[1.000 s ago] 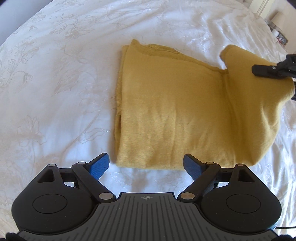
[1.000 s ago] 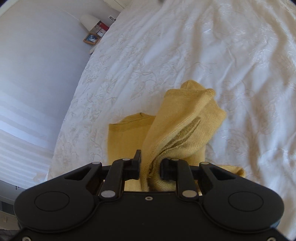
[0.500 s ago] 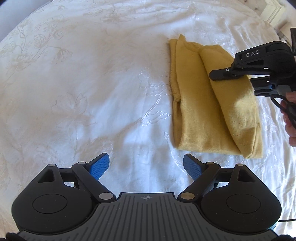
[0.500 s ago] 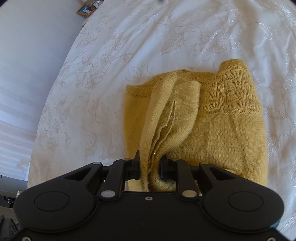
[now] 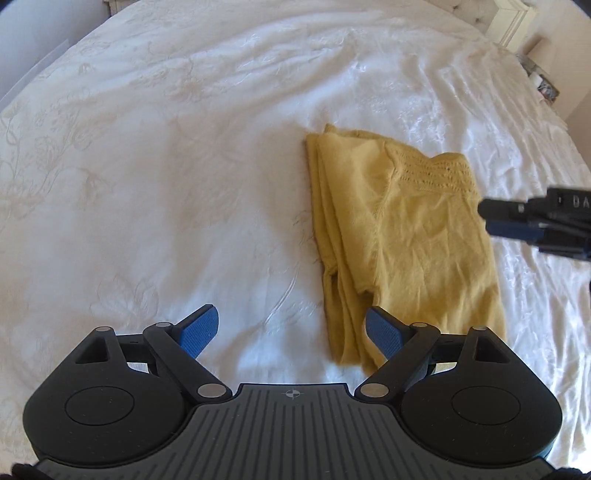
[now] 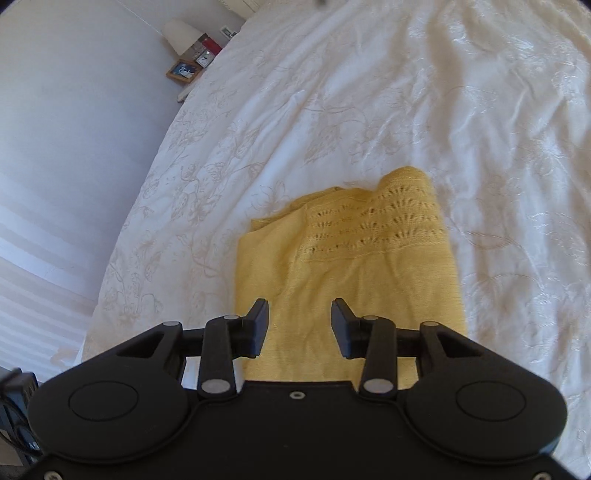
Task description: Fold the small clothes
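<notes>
A mustard-yellow knitted garment (image 5: pixel 413 236) lies folded into a long strip on the white bedspread (image 5: pixel 166 166), its lace-patterned band on top at the far end. My left gripper (image 5: pixel 291 330) is open and empty, just before the garment's near end. My right gripper (image 6: pixel 299 325) is open and empty, held above the near part of the garment (image 6: pixel 347 266). Its dark fingers also show in the left wrist view (image 5: pixel 517 218), beside the garment's right edge.
The bedspread (image 6: pixel 461 110) is embroidered and lightly wrinkled. A bedside surface with a lamp, a picture frame and small items (image 6: pixel 192 55) stands past the bed's far left edge, against a pale wall. White furniture (image 5: pixel 513 22) stands beyond the bed's far right corner.
My right gripper has let go of the garment's fold and opened. The folded layer now lies flat over the rest. My left gripper has shifted so that the garment sits nearer its right finger.
</notes>
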{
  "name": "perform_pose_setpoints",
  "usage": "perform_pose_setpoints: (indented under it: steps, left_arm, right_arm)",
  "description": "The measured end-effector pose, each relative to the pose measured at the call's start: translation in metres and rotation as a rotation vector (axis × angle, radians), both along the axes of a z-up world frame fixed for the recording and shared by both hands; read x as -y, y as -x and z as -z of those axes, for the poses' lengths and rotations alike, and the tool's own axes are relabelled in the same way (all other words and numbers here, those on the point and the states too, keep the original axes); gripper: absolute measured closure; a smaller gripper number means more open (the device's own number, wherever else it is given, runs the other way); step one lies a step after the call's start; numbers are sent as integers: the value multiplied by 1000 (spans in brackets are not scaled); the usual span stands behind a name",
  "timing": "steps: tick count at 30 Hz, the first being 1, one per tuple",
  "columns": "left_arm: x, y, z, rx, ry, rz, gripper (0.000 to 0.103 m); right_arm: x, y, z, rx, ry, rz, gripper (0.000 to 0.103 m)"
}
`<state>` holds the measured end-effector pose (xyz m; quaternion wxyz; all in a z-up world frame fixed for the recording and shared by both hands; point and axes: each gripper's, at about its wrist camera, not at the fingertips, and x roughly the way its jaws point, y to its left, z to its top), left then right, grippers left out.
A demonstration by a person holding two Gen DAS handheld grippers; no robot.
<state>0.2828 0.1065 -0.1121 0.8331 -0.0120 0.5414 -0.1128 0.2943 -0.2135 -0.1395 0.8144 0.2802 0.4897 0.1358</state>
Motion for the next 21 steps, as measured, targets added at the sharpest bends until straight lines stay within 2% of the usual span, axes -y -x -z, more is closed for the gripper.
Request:
perform_pose_setpoints:
  steps: [6,9,11,14,16,18,21]
  left_arm:
    - [44,-36,2,71,-4,80,16]
    - [63,-52,16,55,-47,88,16]
    - [69,-62,22,36,-39,83,16]
    - [75,-74,29,33,-43,97,16]
    - [80,-79,30,63,-92,118,16]
    - [83,-83,31,87,-135,123,16]
    - [77,-86,32,92,-136,94,16]
  right_arm:
    - [-2,29,39,-105,34,-24,54]
    - [-15,41,67,-196,32,-41,54]
    - [-20,44,70,-198,26,-51,53]
    - [-23,39,55,-158,21,-94,48]
    - [-23,36,36,-63,67,-115,44]
    - [-18,31,19,24,125,-112,33]
    - [-10,14,7,91,134,-109,33]
